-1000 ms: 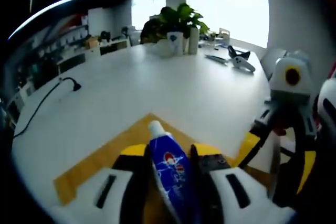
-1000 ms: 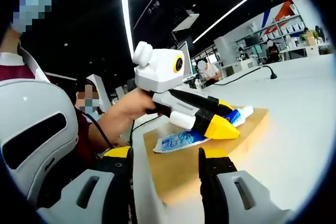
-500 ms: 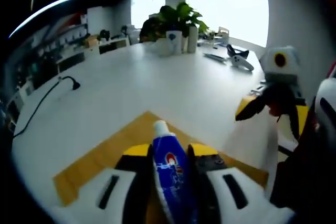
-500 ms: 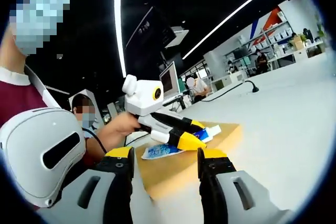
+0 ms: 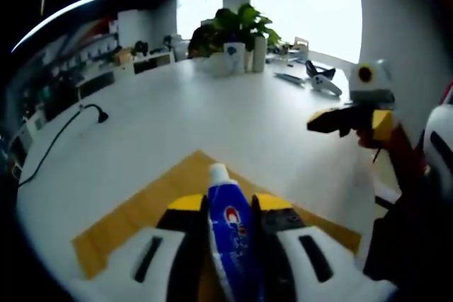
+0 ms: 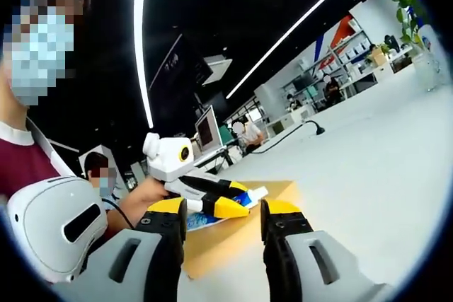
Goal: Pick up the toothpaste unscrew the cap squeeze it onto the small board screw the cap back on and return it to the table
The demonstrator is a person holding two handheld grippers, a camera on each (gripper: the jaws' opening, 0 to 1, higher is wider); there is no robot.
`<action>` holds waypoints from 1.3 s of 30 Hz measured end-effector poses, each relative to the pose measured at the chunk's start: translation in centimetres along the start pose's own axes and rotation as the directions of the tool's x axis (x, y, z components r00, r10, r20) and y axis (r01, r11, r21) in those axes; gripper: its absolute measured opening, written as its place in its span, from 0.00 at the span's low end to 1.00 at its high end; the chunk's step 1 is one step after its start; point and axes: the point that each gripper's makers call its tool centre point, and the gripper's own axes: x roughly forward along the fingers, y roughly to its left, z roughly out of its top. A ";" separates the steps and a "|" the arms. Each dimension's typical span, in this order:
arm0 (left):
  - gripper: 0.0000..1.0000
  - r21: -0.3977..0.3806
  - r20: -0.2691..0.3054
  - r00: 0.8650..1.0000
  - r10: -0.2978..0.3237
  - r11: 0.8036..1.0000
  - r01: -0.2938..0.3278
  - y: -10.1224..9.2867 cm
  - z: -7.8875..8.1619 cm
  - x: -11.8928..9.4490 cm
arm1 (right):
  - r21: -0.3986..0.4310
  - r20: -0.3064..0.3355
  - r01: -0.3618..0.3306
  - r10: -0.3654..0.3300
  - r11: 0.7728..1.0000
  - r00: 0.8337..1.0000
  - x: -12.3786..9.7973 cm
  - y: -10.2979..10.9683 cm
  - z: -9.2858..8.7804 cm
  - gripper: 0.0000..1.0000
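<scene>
A broad white tabletop spreads across the left gripper view and runs on into an open office with shelving and a bright window behind. At its far end stands a leafy potted plant next to some white cups, with a dark-and-white object lying further along near the window, and a black cable curls over the tabletop on the left side of that view. Nearer the camera lies the small board, a flat wooden rectangle resting on the tabletop. In the right gripper view the person holding the tools stands close by in a dark red top, with a white headset-like shell at the lower left. The left tool has its yellow-tipped jaws pressed against the sides of the toothpaste, a blue tube with a white cap pointing away from the camera, held over the board; the right gripper view shows the same tool gripping the tube above the board, a hand around its body. The right tool has its jaws spread apart with nothing between them, and it also shows in the left gripper view, raised above the tabletop and well apart from the tube.
</scene>
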 end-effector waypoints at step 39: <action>0.20 0.196 0.072 0.997 0.006 0.980 -0.020 -2.9 0.6 -0.4 | 0.191 -0.062 0.135 -0.125 0.972 0.990 3.9 -4.6 -2.1 0.16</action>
